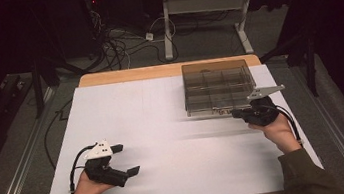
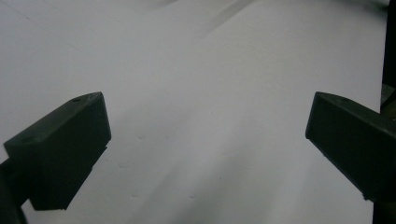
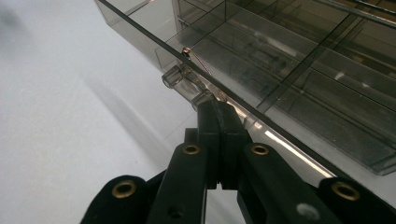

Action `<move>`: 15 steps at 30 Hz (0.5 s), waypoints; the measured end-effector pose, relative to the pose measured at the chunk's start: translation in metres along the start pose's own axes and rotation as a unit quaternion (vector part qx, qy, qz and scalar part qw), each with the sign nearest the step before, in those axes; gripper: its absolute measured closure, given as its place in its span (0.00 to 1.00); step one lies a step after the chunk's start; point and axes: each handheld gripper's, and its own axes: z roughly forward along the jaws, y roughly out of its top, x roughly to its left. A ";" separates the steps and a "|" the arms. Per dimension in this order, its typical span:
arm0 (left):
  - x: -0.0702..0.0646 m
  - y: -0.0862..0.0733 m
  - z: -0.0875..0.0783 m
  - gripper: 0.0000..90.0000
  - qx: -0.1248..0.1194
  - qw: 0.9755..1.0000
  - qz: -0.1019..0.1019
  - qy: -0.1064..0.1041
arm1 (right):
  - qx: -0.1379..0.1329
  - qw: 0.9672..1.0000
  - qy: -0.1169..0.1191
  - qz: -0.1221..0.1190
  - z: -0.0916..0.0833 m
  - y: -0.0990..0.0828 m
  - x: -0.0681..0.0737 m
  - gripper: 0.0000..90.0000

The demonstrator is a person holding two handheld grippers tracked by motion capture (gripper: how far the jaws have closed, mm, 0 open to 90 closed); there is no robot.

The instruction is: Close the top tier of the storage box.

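Note:
A smoky clear plastic organiser box [image 1: 217, 86] with divided compartments stands at the back right of the white table [image 1: 153, 119]. My right gripper [image 1: 236, 113] lies at its front edge with the jaws pressed together. In the right gripper view the shut tips [image 3: 218, 108] touch the box [image 3: 289, 60] just beside its clear latch [image 3: 184, 79]; I cannot tell whether they pinch any part of it. My left gripper [image 1: 125, 159] rests at the front left, open, with only bare table between its jaws [image 2: 205, 135].
The tabletop's wooden far edge [image 1: 127, 75] shows behind the white sheet. Cables [image 1: 118, 48] lie on the floor beyond it, near the white legs of another table [image 1: 167, 32]. Metal rails [image 1: 336, 131] run along both sides.

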 end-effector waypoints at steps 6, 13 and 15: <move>0.000 0.000 0.000 0.00 0.000 1.000 -0.001 0.000 | 0.000 1.000 -0.006 0.003 0.002 0.003 -0.001 1.00; 0.000 0.000 0.001 0.00 0.000 1.000 -0.001 -0.001 | -0.005 1.000 -0.014 0.004 0.005 0.008 -0.004 1.00; 0.000 0.000 0.001 0.00 0.000 1.000 -0.001 -0.001 | -0.007 1.000 -0.016 0.005 0.005 0.009 -0.005 1.00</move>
